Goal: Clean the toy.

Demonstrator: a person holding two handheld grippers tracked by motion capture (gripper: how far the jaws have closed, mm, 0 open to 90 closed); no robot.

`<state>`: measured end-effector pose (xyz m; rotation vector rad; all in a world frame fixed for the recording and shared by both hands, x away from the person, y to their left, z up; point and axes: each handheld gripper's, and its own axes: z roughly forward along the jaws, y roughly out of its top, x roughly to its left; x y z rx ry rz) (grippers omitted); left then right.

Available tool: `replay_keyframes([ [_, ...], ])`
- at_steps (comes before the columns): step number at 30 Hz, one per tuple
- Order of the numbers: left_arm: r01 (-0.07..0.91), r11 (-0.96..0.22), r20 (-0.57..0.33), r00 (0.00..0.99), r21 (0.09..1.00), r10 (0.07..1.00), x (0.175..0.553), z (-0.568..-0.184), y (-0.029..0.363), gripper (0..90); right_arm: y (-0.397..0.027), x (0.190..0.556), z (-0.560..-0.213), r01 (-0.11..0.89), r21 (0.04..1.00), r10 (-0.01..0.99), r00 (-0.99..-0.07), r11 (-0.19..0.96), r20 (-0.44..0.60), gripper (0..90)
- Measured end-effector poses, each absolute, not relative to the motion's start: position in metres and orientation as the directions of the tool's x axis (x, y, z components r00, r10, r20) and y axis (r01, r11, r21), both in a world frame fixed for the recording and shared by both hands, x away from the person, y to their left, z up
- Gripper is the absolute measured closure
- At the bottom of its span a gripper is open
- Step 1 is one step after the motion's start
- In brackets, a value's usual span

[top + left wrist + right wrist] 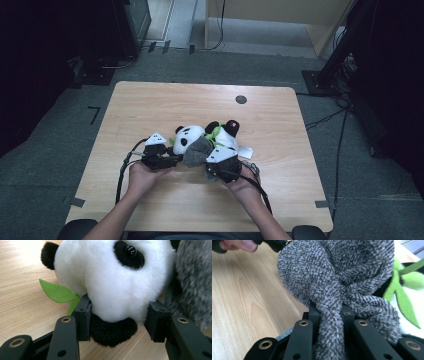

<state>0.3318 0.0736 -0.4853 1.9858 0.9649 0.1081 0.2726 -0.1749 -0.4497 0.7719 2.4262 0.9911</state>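
Observation:
A black-and-white panda plush lies on its side in the middle of the wooden table, with green felt leaves by its head. A grey fuzzy scarf is wrapped at its neck. My left gripper comes in from the left, and its pads press on both sides of the panda's white head. My right gripper sits just in front of the panda, shut on a strand of the grey scarf. A knot of the scarf bulges above its jaws.
A white tag lies on the table at the panda's right. A black round grommet sits in the tabletop at the back. Bare wood surrounds the plush on every side. Cables trail from both grippers toward the front edge.

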Motion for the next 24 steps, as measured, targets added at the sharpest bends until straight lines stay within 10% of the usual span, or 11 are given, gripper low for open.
replay_keyframes([
  [24, 0.596, -0.273, -0.298, 0.682, 0.755, 0.667, 0.333, -0.485, 0.074, 48.7, -0.178, 0.272, -0.465, 0.401, 0.608, 0.595, -0.789, 0.686, -0.151, 78.3],
])
